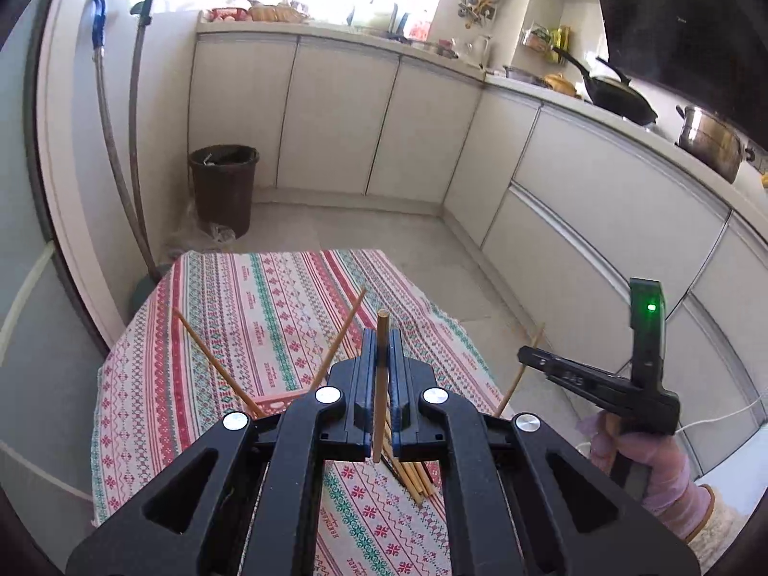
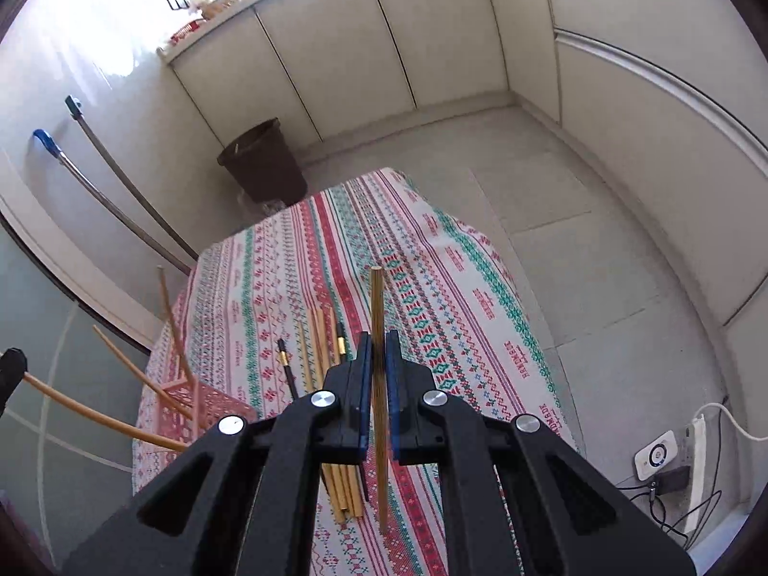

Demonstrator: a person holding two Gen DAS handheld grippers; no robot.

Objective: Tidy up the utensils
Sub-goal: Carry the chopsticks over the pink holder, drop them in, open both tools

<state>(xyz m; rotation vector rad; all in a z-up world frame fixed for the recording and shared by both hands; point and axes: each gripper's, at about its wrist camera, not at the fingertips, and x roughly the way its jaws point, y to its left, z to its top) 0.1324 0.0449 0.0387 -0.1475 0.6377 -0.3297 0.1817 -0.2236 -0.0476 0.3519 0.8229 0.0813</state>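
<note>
My left gripper (image 1: 382, 336) is shut on a wooden chopstick (image 1: 381, 384), held upright above the table. My right gripper (image 2: 378, 338) is shut on another wooden chopstick (image 2: 378, 384), also upright; the right gripper also shows in the left wrist view (image 1: 525, 353) at the right, with its chopstick (image 1: 521, 374) slanting down. A pile of wooden and black chopsticks (image 2: 319, 345) lies on the patterned tablecloth (image 2: 432, 288) under the grippers. A pink basket (image 2: 201, 408) at the left holds a few chopsticks (image 2: 175, 331) leaning out.
The small table stands in a kitchen with white cabinets (image 1: 336, 115). A brown bin (image 1: 223, 187) and two mop handles (image 1: 115, 144) are beyond it. Pots and a pan (image 1: 619, 96) sit on the counter. A power strip (image 2: 691, 475) lies on the floor at the right.
</note>
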